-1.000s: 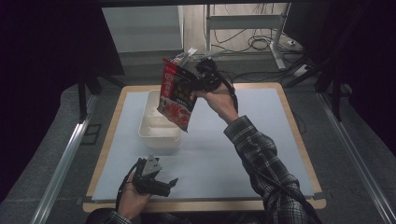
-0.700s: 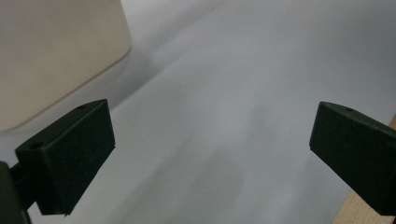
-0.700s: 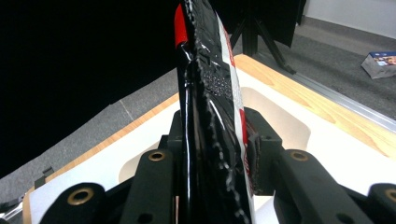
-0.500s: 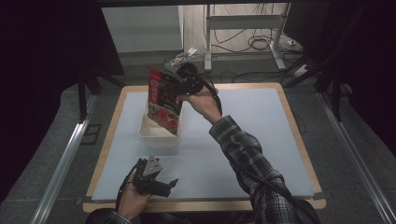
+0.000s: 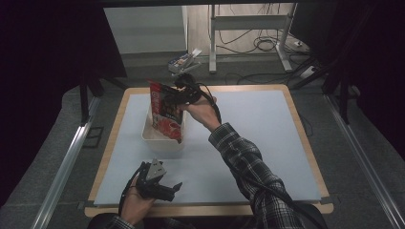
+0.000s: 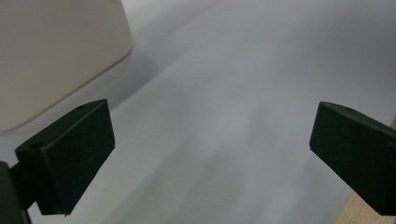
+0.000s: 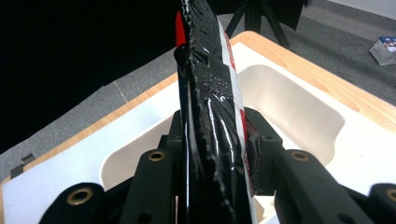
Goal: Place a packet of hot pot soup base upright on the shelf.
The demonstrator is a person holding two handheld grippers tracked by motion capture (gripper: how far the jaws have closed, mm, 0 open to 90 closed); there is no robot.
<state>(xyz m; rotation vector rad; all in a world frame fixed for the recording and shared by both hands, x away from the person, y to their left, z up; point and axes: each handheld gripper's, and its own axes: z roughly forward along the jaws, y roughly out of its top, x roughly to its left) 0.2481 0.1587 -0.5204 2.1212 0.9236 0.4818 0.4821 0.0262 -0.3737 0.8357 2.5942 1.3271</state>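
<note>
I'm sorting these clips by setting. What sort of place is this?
Probably a lab or recording workshop, not a home: a bare table ringed by dark curtains, metal rails on the grey floor, and loose cables under a metal stand behind.

Right arm extended forward, right gripper (image 5: 177, 98) jaws clamped tight. Left gripper (image 5: 157, 183) low near the person, jaws wide apart.

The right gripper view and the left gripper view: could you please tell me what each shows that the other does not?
Right gripper view: the right gripper shut on a red and black snack pouch above the white tub's hollow. Left gripper view: the left gripper open over bare mat, beside the tub's outer wall. Both share the tub and the mat.
</note>
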